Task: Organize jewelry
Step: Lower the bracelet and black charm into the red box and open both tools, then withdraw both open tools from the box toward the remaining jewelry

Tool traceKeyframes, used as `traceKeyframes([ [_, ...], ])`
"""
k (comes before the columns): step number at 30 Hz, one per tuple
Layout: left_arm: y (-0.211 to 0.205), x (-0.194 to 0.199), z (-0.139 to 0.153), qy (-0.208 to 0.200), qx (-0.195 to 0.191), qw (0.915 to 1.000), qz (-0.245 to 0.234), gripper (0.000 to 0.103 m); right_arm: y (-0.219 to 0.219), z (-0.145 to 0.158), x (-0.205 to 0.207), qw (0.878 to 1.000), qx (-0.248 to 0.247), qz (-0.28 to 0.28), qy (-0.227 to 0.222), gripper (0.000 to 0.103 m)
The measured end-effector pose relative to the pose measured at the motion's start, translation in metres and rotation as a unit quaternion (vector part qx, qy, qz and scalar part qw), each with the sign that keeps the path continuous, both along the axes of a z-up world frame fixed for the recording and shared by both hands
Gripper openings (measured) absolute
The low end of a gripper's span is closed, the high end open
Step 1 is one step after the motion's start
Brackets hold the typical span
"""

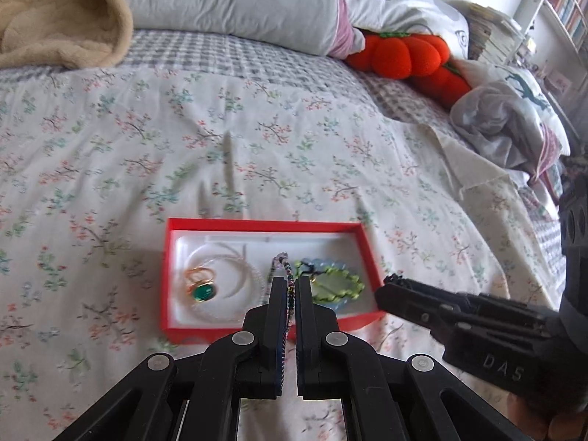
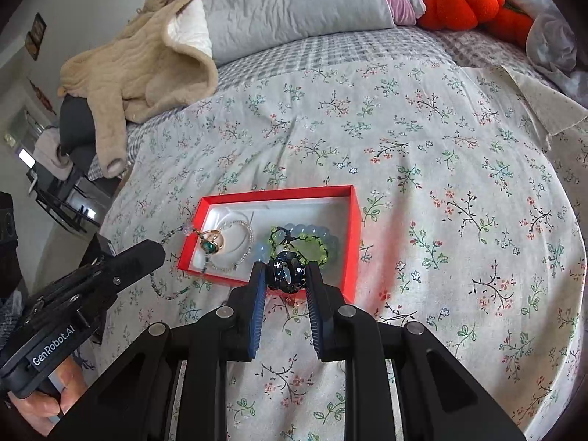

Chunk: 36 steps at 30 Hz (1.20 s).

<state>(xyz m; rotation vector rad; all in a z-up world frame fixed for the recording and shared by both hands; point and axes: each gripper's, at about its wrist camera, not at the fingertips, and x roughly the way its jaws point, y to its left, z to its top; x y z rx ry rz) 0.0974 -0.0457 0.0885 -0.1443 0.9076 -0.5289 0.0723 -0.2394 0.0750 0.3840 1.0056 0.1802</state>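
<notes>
A red jewelry box (image 1: 257,226) with a white lining lies on the floral bedspread; it also shows in the right wrist view (image 2: 353,228). Inside are a gold ring with a green stone (image 1: 201,290), a clear bead bracelet (image 1: 235,257), a green bead bracelet (image 1: 340,283) and pale blue beads (image 2: 308,229). My left gripper (image 1: 291,283) is shut on a thin dark beaded chain (image 1: 283,264) over the box's front edge. My right gripper (image 2: 286,275) is shut on a dark blue faceted bead bracelet (image 2: 286,275) just above the box's near rim.
A grey pillow (image 1: 235,3) and a beige blanket (image 1: 58,18) lie at the head of the bed. An orange pumpkin plush (image 1: 400,55) and crumpled clothes (image 1: 507,117) sit at the right. The bed's left edge drops off to a chair (image 2: 77,136).
</notes>
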Motion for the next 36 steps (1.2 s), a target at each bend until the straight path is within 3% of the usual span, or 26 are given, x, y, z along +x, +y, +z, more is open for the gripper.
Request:
traceKeyframes([
  [6, -0.009, 0.028, -0.019, 0.03, -0.048, 0.9984, 0.002, 0.0, -0.009, -0.007, 0.007, 1.0, 0.002, -0.013, 0.009, 0.023],
  [14, -0.002, 0.049, -0.045, 0.038, 0.003, 0.9984, 0.041, 0.0, -0.007, -0.013, 0.013, 1.0, 0.003, -0.012, 0.015, 0.023],
  [23, 0.005, 0.044, -0.042, 0.0, 0.054, 0.9979, 0.037, 0.0, 0.0, -0.022, 0.022, 1.0, -0.01, -0.008, 0.027, 0.023],
  [25, 0.008, 0.041, -0.039, -0.007, 0.056, 0.9977, 0.037, 0.007, 0.001, -0.024, 0.023, 0.999, -0.013, -0.008, 0.031, 0.023],
  [27, 0.011, 0.038, -0.038, -0.009, 0.058, 0.9976, 0.036, 0.025, 0.002, -0.027, 0.025, 0.999, -0.017, -0.007, 0.034, 0.023],
  [33, 0.02, 0.03, -0.038, -0.005, 0.07, 0.9967, 0.043, 0.029, 0.004, -0.031, 0.028, 0.999, -0.019, -0.007, 0.039, 0.023],
  [34, 0.022, 0.028, -0.039, -0.004, 0.069, 0.9967, 0.044, 0.032, 0.005, -0.03, 0.029, 0.999, -0.014, -0.006, 0.035, 0.023],
  [36, 0.026, 0.023, -0.039, -0.004, 0.07, 0.9964, 0.048, 0.046, 0.005, -0.027, 0.029, 0.999, -0.01, -0.008, 0.03, 0.024],
])
